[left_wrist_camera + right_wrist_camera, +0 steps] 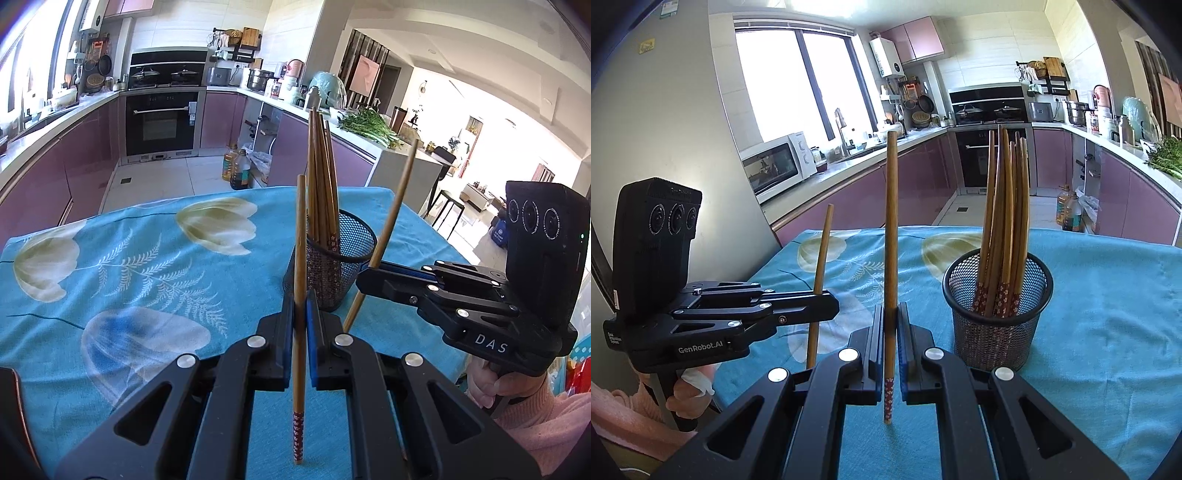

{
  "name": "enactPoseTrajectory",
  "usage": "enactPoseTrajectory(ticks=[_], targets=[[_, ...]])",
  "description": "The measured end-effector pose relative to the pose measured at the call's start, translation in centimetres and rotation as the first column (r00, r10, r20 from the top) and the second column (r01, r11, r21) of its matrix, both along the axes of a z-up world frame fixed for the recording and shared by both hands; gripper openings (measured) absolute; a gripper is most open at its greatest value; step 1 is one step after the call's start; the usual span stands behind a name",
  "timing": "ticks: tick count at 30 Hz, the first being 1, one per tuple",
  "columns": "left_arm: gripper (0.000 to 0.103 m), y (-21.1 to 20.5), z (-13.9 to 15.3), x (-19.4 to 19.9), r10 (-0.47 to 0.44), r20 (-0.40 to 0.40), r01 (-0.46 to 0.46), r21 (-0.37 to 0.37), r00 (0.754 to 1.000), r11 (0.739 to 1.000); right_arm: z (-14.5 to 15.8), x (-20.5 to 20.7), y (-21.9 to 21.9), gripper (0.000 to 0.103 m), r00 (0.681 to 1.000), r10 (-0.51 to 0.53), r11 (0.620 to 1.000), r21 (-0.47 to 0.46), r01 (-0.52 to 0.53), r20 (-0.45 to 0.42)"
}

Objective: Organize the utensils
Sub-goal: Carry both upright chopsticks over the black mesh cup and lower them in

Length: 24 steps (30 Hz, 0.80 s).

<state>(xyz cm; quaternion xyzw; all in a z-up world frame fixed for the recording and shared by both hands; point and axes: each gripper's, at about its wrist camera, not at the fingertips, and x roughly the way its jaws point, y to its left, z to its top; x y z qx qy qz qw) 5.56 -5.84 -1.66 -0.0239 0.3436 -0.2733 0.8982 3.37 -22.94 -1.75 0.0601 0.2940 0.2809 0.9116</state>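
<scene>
While each of the two tongs pinches a single chopstick, a black mesh cup (341, 258) stands on the table with a bundle of chopsticks (321, 184) already upright inside it, patterned ends down. The left gripper (300, 332) has its blue-padded jaws pressed together on one wooden chopstick (300, 295), held nearly vertical, with its red flowered end pointing down just above the blue flowered tablecloth (129, 258). In the left wrist view the right gripper (369, 271) comes in from the right side, its jaws clamped on a second chopstick (391, 229) that leans, top end tilted to the right; its tip sits just beside the rim of the mesh cup. In the right wrist view the same gripper (891, 332) holds its chopstick (891, 258) close to upright, patterned end down and clear of the cloth, while the cup (997, 314) stands near it on the right. The left gripper (827, 299) shows there at the left, well apart from the cup, with its chopstick (820, 266) passing through the closed jaws. A hand (487, 384) in a pink sleeve grips the right handle. Behind the table lies a kitchen with purple cabinets (923, 177) and a microwave oven (775, 166) on the counter.
</scene>
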Motion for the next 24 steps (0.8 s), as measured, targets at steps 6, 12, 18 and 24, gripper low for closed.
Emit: enactPoseTrajectory(ticks=[6,12,18,24], targets=[[0.007,-0.2,0.4,0.0,0.001,0.01,-0.001,-0.004,1.0,1.0,0.4,-0.2,-0.4,0.006,1.0,-0.007,1.0,-0.001,0.007,0.015],[0.007,-0.2,0.7,0.1,0.001,0.021,-0.001,-0.009,1.0,1.0,0.8,-0.2,-0.6,0.006,0.999,-0.014,1.0,0.001,0.014,0.029],[0.007,-0.2,1.1,0.2,0.001,0.031,-0.001,-0.012,1.0,1.0,1.2,-0.1,-0.9,0.006,0.999,-0.025,1.0,0.003,0.025,0.043],[0.007,-0.3,1.4,0.3,0.004,0.04,-0.004,-0.013,0.999,1.0,1.4,0.0,-1.2,0.006,0.998,-0.036,0.999,0.005,0.036,0.051]])
